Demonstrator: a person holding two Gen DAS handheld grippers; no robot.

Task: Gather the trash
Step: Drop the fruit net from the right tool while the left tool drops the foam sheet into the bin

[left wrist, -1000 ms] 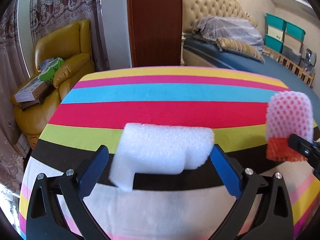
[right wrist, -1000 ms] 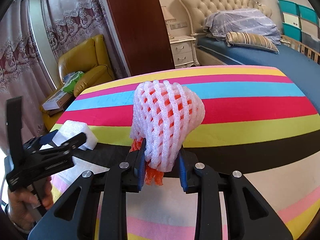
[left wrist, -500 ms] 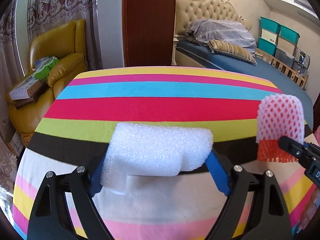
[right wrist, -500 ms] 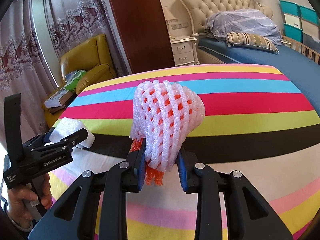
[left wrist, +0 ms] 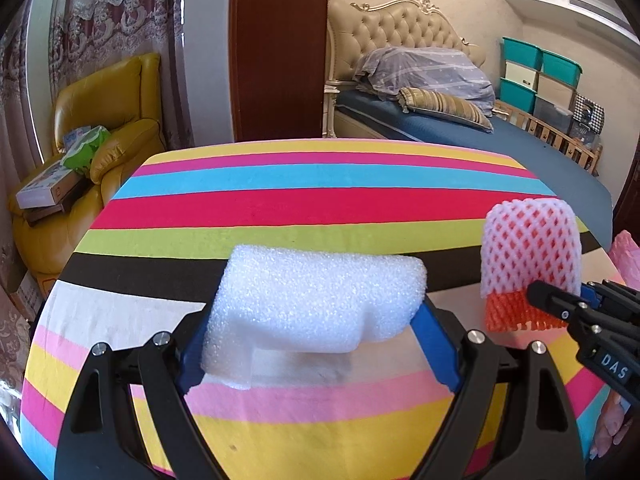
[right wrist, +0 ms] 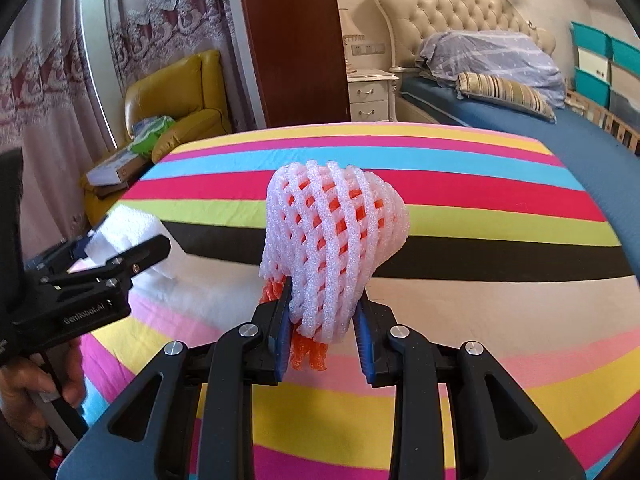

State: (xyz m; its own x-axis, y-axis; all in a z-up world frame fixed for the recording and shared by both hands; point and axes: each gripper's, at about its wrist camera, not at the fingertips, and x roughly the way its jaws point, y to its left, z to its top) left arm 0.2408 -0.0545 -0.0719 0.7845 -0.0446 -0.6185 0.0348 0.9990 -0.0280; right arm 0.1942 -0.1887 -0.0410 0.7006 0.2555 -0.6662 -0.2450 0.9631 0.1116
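A white foam block [left wrist: 316, 300] is held across the blue pads of my left gripper [left wrist: 316, 340], lifted above the striped tablecloth [left wrist: 320, 208]. The right wrist view shows that gripper [right wrist: 120, 256] at the left with the foam block [right wrist: 128, 224] in it. My right gripper [right wrist: 324, 324] is shut on a bundle of pink and orange foam fruit nets [right wrist: 332, 240], standing upright above the cloth. In the left wrist view the fruit nets [left wrist: 528, 256] appear at the right, with the right gripper [left wrist: 560, 304] below them.
The striped tablecloth [right wrist: 480, 216] covers a table. Behind it stand a yellow armchair [left wrist: 100, 128] with boxes, a brown wooden panel [left wrist: 276, 52], a bed [left wrist: 460, 124] and stacked teal bins [left wrist: 536, 72]. A pink net piece [left wrist: 628, 256] lies at the right edge. A hand [right wrist: 36, 380] grips the left handle.
The left gripper's jaws have closed onto the white foam block and lifted it, drawing back toward the near side of the table. The right gripper still holds the fruit nets.
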